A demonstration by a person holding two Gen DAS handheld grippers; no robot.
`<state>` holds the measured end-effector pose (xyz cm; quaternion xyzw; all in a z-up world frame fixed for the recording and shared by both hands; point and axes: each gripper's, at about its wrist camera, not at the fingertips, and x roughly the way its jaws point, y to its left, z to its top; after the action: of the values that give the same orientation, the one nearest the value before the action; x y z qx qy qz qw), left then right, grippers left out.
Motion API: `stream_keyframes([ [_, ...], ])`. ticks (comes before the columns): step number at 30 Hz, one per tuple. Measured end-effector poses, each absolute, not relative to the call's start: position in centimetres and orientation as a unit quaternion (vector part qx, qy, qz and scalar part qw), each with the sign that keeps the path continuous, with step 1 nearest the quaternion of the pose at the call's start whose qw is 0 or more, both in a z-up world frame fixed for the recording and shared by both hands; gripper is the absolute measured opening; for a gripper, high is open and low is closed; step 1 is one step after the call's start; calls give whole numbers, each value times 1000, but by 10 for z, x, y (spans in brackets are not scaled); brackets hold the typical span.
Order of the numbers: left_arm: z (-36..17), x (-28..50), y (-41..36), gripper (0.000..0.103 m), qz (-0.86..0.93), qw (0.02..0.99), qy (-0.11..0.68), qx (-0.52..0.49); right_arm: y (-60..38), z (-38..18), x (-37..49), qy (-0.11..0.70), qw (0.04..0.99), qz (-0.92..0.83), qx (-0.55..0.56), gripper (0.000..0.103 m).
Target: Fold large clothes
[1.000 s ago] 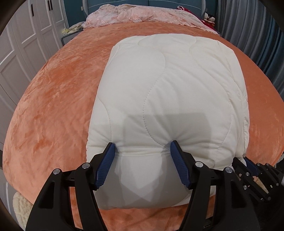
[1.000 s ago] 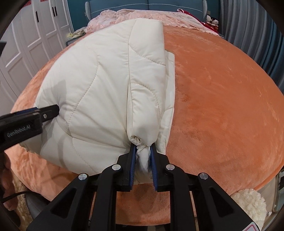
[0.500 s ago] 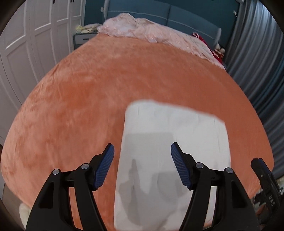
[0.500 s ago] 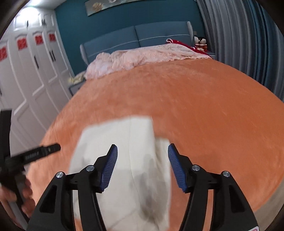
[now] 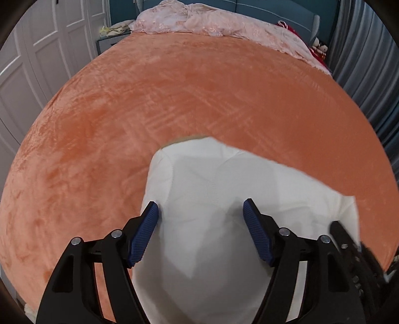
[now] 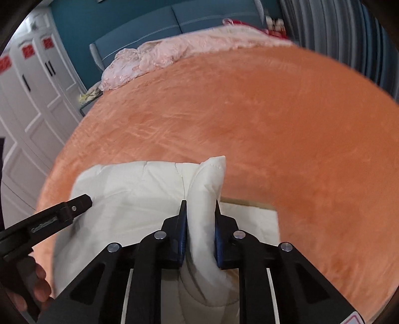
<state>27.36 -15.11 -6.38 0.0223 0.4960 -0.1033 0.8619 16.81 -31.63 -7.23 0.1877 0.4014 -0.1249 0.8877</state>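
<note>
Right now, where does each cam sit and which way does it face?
Left wrist: on the left gripper, looking up the bed over the quilt; its open jaws show.
Right wrist: on the right gripper, facing the headboard; jaws pinch a quilt fold, left gripper at left.
Shared: quilt, bed, pink blanket.

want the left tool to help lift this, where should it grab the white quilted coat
Judging by its pose, take the white quilted coat at its near left edge, coming in from the bed's near side. The left tool hangs open over that end. The edge is a thick, rounded fold, matching the puffy ridge the right tool already pinches.
</note>
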Motion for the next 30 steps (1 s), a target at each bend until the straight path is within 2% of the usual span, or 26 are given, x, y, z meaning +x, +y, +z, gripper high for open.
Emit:
stream_keyframes([
  [6, -81, 266, -162, 73, -90, 878, 467, 48, -308, -98, 171, 392, 898, -148, 131, 20],
  [14, -105, 274, -164, 77, -77, 881, 464, 47, -312, -113, 177, 391, 898, -150, 137, 26],
  [30, -123, 276, -176, 79, -52, 890, 447, 70, -310, -126, 180, 381, 901, -154, 141, 27],
])
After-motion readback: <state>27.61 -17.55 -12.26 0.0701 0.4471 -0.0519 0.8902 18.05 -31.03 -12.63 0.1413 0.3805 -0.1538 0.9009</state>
